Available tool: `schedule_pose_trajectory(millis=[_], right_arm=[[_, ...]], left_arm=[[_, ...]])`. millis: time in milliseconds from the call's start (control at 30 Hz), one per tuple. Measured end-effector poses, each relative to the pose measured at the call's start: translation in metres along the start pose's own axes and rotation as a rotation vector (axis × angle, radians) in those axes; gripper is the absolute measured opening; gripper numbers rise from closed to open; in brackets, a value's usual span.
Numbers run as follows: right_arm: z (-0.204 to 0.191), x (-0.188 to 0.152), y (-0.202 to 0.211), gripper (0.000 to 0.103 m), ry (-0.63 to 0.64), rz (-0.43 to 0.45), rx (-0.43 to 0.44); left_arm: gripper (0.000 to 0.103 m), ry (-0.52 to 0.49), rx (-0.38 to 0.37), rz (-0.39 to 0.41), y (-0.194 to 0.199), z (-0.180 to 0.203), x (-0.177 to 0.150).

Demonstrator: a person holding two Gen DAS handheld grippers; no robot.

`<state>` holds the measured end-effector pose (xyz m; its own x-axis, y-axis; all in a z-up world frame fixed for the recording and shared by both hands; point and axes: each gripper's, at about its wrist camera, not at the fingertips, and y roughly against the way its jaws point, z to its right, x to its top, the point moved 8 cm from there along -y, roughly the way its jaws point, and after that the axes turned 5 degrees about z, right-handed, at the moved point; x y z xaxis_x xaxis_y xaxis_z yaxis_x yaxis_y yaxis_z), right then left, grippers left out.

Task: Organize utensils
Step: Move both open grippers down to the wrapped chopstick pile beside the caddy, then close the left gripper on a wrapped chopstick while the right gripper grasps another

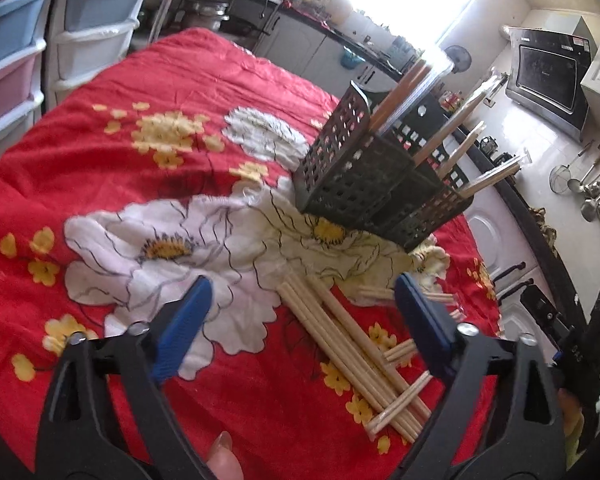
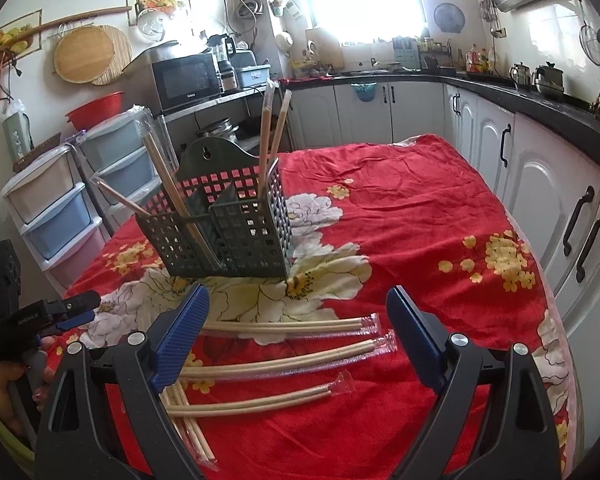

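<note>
A dark green perforated utensil basket (image 1: 360,184) (image 2: 228,232) stands on the red floral tablecloth (image 2: 420,208), with several wrapped chopsticks (image 2: 266,132) leaning upright in its compartments. More wrapped chopsticks (image 1: 340,340) (image 2: 280,360) lie loose on the cloth in front of it, some crossing others. My left gripper (image 1: 302,284) hangs open just above this pile, nothing touching its blue pads. My right gripper (image 2: 298,294) is open too, its pads on either side of the lying chopsticks and above them. The left gripper (image 2: 88,308) also shows at the left edge of the right wrist view, held by a hand.
Plastic drawer units (image 1: 12,60) (image 2: 60,208) stand beyond one side of the table. White kitchen cabinets (image 2: 540,184) run close along the other side. A microwave (image 2: 186,80) sits on a shelf behind the basket. Bare red cloth stretches behind and beside the basket.
</note>
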<state>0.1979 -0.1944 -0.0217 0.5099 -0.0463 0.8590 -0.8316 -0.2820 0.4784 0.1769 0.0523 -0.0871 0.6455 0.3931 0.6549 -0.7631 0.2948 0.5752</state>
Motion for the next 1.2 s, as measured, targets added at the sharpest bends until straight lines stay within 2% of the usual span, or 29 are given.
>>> schedule_pose_trajectory(millis=[100,233,300,400,433,567,733,867,967,1067,1133,1200], right_arm=[[0.003,-0.004,-0.002,0.087,-0.005,-0.015,-0.006],[0.010,-0.011,-0.009,0.087,-0.013,-0.049,-0.028],[0.016,-0.015,-0.014,0.087,-0.025,-0.070,-0.037],[0.024,-0.021,-0.024,0.086,-0.046,-0.099,-0.047],[0.027,-0.023,-0.028,0.081,-0.055,-0.112,-0.050],[0.038,-0.026,-0.045,0.075,-0.093,-0.154,-0.047],[0.051,-0.032,-0.071,0.060,-0.117,-0.228,-0.033],[0.061,-0.041,-0.089,0.054,-0.143,-0.285,-0.019],[0.067,-0.047,-0.099,0.046,-0.164,-0.316,-0.011],[0.069,-0.047,-0.102,0.035,-0.142,-0.311,-0.014],[0.072,-0.047,-0.104,0.021,-0.133,-0.310,-0.021],[0.074,-0.046,-0.106,0.013,-0.132,-0.308,-0.019]], left_arm=[[0.065,0.018,-0.022,-0.039,-0.006,0.001,-0.008],[0.054,0.066,-0.064,-0.098,-0.015,0.000,-0.020],[0.044,0.095,-0.080,-0.123,-0.019,-0.002,-0.024],[0.039,0.142,-0.107,-0.153,-0.025,-0.004,-0.029],[0.038,0.148,-0.109,-0.158,-0.026,-0.005,-0.030],[0.037,0.173,-0.120,-0.167,-0.030,-0.008,-0.032],[0.037,0.195,-0.124,-0.168,-0.035,-0.012,-0.029],[0.034,0.203,-0.121,-0.166,-0.038,-0.015,-0.027],[0.034,0.217,-0.129,-0.163,-0.039,-0.017,-0.025],[0.033,0.219,-0.134,-0.158,-0.041,-0.018,-0.022],[0.033,0.226,-0.138,-0.156,-0.043,-0.018,-0.021],[0.030,0.235,-0.141,-0.153,-0.043,-0.020,-0.020]])
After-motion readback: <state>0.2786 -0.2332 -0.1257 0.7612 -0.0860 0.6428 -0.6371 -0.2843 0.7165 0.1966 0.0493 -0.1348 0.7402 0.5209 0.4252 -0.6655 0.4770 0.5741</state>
